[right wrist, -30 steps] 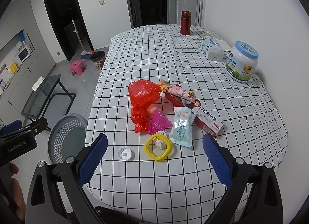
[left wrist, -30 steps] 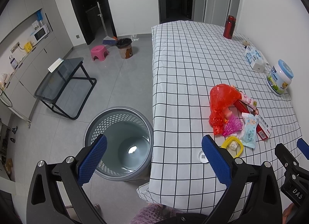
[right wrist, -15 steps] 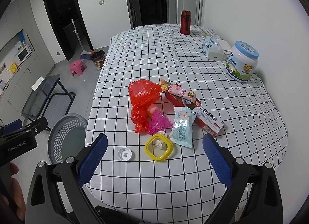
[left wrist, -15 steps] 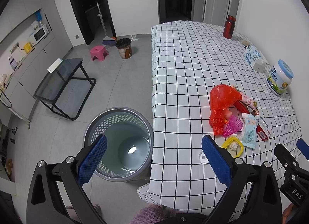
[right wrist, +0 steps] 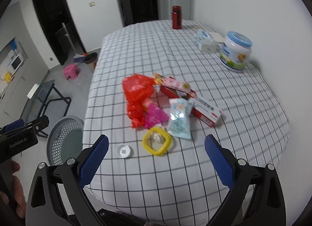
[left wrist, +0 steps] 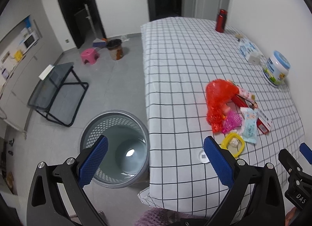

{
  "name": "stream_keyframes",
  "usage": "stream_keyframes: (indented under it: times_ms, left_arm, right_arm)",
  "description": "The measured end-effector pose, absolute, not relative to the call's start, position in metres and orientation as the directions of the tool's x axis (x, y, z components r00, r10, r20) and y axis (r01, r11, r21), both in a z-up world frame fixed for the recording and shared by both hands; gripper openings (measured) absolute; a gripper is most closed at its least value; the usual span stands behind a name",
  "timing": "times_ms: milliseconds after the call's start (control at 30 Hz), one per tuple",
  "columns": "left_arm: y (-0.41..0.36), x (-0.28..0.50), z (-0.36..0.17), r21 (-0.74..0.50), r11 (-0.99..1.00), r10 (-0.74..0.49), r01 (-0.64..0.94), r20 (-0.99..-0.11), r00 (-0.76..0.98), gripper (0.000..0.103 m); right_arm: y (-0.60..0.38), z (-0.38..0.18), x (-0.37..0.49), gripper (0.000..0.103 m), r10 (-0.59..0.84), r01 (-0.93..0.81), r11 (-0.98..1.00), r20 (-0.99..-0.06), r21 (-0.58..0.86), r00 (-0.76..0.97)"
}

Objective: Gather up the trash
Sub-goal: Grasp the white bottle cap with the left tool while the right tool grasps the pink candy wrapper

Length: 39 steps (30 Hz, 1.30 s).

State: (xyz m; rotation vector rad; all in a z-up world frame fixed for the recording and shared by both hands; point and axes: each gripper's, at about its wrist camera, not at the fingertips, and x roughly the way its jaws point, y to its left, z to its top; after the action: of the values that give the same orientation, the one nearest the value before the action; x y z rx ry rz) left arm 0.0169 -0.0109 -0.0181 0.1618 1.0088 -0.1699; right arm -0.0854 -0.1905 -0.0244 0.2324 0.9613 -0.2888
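Observation:
A pile of trash lies on the checked tablecloth: a red plastic bag, a pink wrapper, a light-blue packet, a red and white box, a yellow ring lid and a small clear cap. The bag also shows in the left wrist view. My right gripper is open and empty, above the table's near edge, short of the yellow lid. My left gripper is open and empty, between the grey perforated bin and the table's edge.
At the table's far side stand a red bottle, a tissue pack and a blue-lidded tub. On the floor are a black glass side table, a pink stool and a small brown bin.
The right gripper has moved forward towards the trash pile, which now looks closer and blurred. The left gripper has shifted slightly. Both stay open.

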Motion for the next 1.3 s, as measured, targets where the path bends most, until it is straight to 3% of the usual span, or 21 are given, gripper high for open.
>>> stream_keyframes:
  times_ms: [233, 467, 867, 1300]
  left_arm:
    - [-0.038, 0.014, -0.045, 0.06, 0.949, -0.103, 0.311, -0.869, 0.484, 0.097]
    - [-0.057, 0.013, -0.069, 0.067, 0.957, -0.078, 0.282, -0.878, 0.472, 0.097]
    - [-0.083, 0.002, -0.118, 0.087, 0.991, 0.033, 0.102, -0.896, 0.443, 0.097]
    - [-0.087, -0.005, -0.136, 0.107, 0.992, 0.123, -0.06, -0.878, 0.463, 0.097]
  right_arm:
    - [-0.213, -0.046, -0.11, 0.094, -0.197, 0.431, 0.902, -0.848, 0.04, 0.491]
    - [-0.257, -0.066, -0.104, 0.094, -0.197, 0.419, 0.908, -0.855, 0.025, 0.479]
    - [-0.355, -0.124, -0.028, 0.094, -0.066, 0.188, 0.982, -0.88, 0.028, 0.471]
    - [-0.341, -0.145, 0.085, 0.094, 0.054, -0.103, 0.995, -0.842, -0.001, 0.537]
